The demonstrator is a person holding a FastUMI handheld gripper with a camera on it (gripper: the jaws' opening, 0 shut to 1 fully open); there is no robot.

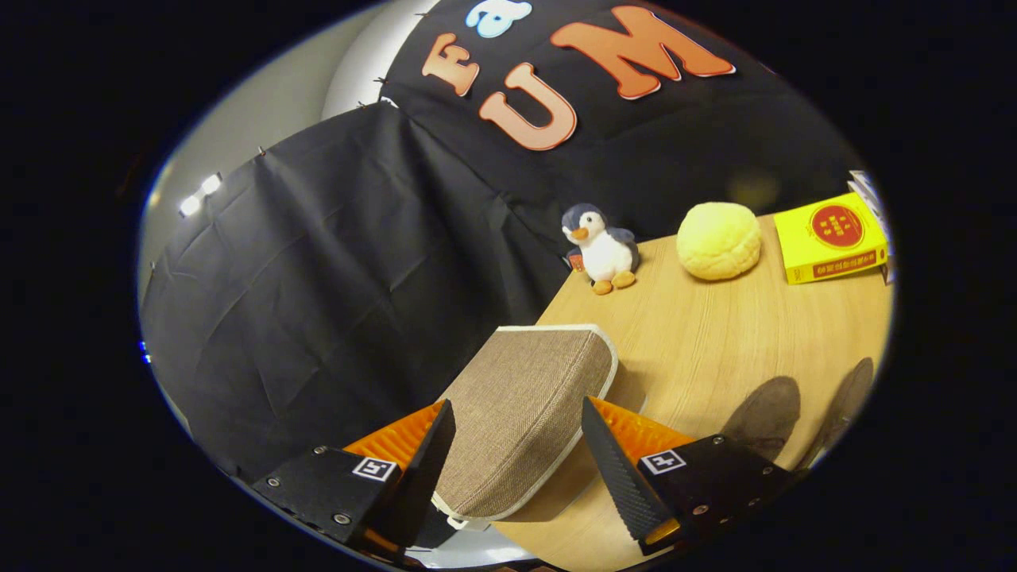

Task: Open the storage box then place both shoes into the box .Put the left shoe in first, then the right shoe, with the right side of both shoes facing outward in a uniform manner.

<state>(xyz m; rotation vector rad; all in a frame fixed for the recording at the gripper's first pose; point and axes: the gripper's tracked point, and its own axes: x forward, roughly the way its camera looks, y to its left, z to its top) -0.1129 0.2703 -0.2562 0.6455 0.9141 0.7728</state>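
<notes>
Black cloth walling is hanging beyond the fingers, with a pale wall behind it. A wooden table is stretching ahead and rightward. The storage box, with its fabric lid closed, is sitting between the fingers, its long axis running away from them toward the cloth. The gripper is standing with fingers apart, flanking the box; whether either is touching it is unclear. Two shoes are lying just right of the right finger. Far beyond are sitting a yellow box, a round yellow plush and a toy penguin
</notes>
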